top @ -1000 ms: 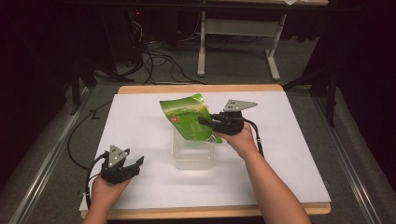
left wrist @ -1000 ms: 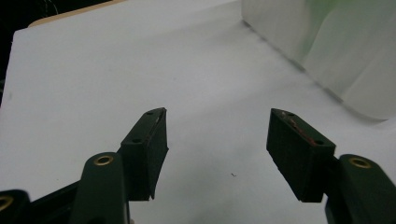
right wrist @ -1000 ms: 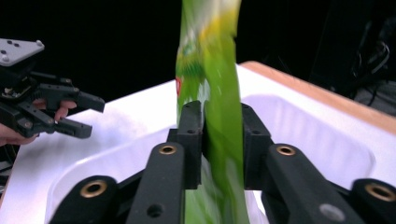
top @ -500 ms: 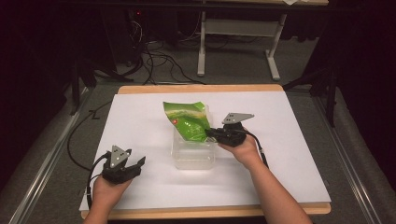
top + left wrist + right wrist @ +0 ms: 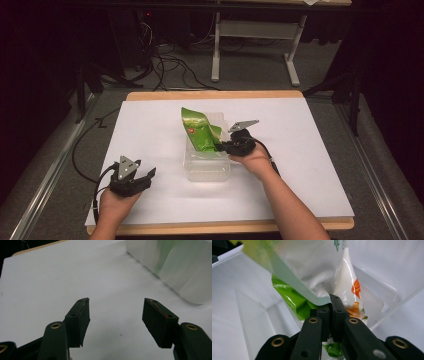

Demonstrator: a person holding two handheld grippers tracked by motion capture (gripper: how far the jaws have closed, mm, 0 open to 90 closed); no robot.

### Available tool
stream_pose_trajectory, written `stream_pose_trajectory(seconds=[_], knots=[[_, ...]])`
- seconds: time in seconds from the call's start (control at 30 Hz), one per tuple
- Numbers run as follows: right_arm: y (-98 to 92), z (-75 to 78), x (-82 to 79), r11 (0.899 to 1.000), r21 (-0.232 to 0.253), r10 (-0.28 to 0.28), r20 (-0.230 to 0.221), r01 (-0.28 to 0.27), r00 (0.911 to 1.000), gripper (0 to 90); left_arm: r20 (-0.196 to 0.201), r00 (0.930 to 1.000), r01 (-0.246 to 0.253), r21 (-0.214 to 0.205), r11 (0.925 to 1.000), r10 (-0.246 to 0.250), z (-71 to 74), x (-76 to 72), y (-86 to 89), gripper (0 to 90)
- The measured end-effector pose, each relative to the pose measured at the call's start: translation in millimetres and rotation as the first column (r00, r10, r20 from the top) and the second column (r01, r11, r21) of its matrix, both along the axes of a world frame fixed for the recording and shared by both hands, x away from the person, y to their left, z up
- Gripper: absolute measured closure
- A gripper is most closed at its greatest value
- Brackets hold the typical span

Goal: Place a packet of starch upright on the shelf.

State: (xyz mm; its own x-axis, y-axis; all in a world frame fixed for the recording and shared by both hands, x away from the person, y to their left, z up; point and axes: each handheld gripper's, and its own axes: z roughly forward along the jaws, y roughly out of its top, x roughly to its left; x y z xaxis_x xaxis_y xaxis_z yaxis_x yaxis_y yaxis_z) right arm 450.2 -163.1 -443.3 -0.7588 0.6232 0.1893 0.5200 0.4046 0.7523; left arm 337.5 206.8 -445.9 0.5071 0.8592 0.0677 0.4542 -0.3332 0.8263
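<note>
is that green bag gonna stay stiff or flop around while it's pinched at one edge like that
Probably floppy: the green bag is thin creased film, buckling where the right gripper pinches it. It likely weighs little, since an edge pinch holds it over the clear container. The glossy film may slip.

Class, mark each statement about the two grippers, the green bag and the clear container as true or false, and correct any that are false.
1. The right gripper is shut on the green bag. True.
2. The left gripper holds the clear container. False: its jaws stand open over the bare white table cover, apart from the container.
3. The bag is partly inside the container. True.
4. The bag lies flat on the table. False: it stands tilted, its top above the container's rim.
</note>
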Motion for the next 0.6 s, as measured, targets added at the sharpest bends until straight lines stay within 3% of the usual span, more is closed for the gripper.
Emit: stream_pose_trajectory(seconds=[0.17,0.2,0.3,0.4,0.53,0.6], knots=[[-0.8,1.9,0.2,1.000,0.006,-0.005,-0.009,0.005,0.9999,87.4,-0.007,1.0000,-0.003,0.000,1.0000,0.003,-0.7,1.0,1.1,39.3],[-2.9,5.3,-0.9,1.000,0.021,-0.009,-0.001,0.009,1.0000,80.5,-0.005,1.0000,-0.002,-0.001,1.0000,0.002,-0.5,0.7,1.4,39.3],[-6.6,10.1,-2.1,0.999,0.043,-0.015,0.010,0.014,0.9998,79.7,-0.005,1.0000,-0.003,0.001,1.0000,0.003,-0.6,0.9,1.3,39.3],[-4.8,14.2,-5.1,1.000,0.000,-0.009,0.042,0.009,0.9991,85.7,-0.006,1.0000,-0.001,0.002,1.0000,0.001,-1.0,0.9,0.3,39.3],[-2.0,17.0,-1.1,0.999,-0.032,-0.019,0.004,0.019,0.9998,88.5,-0.006,1.0000,-0.003,0.002,1.0000,0.003,-0.6,0.6,0.2,39.3],[-1.4,17.1,2.6,0.999,-0.042,-0.020,-0.037,0.018,0.9991,88.8,-0.007,1.0000,-0.003,0.001,1.0000,0.003,-0.7,0.6,0.2,39.3]])
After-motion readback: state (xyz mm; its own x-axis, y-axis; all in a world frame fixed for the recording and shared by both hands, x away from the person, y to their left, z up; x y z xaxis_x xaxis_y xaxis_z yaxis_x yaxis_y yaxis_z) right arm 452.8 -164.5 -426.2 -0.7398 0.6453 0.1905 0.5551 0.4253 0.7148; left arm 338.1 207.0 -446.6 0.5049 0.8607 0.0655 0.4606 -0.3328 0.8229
